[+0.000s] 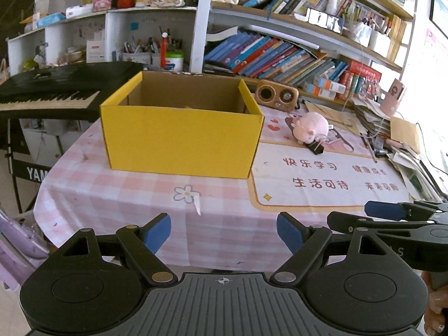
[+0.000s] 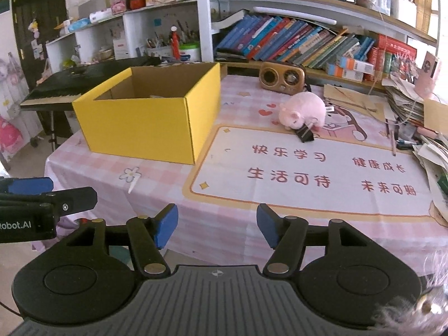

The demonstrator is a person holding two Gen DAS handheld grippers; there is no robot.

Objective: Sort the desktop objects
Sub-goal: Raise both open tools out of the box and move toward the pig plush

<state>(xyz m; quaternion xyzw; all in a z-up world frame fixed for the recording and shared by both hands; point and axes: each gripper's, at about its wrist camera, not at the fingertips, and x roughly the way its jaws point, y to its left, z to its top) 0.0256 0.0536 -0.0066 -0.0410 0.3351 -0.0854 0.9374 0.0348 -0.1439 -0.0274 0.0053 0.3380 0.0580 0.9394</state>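
Note:
An open yellow cardboard box [image 1: 182, 137] [image 2: 145, 123] stands on the pink checked tablecloth. A pink plush pig [image 1: 310, 127] [image 2: 303, 110] lies to its right, with a black binder clip [image 1: 316, 149] [image 2: 305, 134] touching its front. My left gripper [image 1: 224, 233] is open and empty, near the table's front edge, facing the box. My right gripper [image 2: 217, 228] is open and empty, beside the left one; it also shows at the right of the left wrist view [image 1: 392, 218]. What lies inside the box is mostly hidden.
A wooden radio [image 2: 281, 79] stands behind the pig. Stacked papers and pens [image 2: 414, 128] crowd the table's right side. A black keyboard [image 1: 56, 89] stands left of the table. Bookshelves [image 1: 280, 53] line the back. A printed desk mat [image 2: 308, 173] covers the table's right half.

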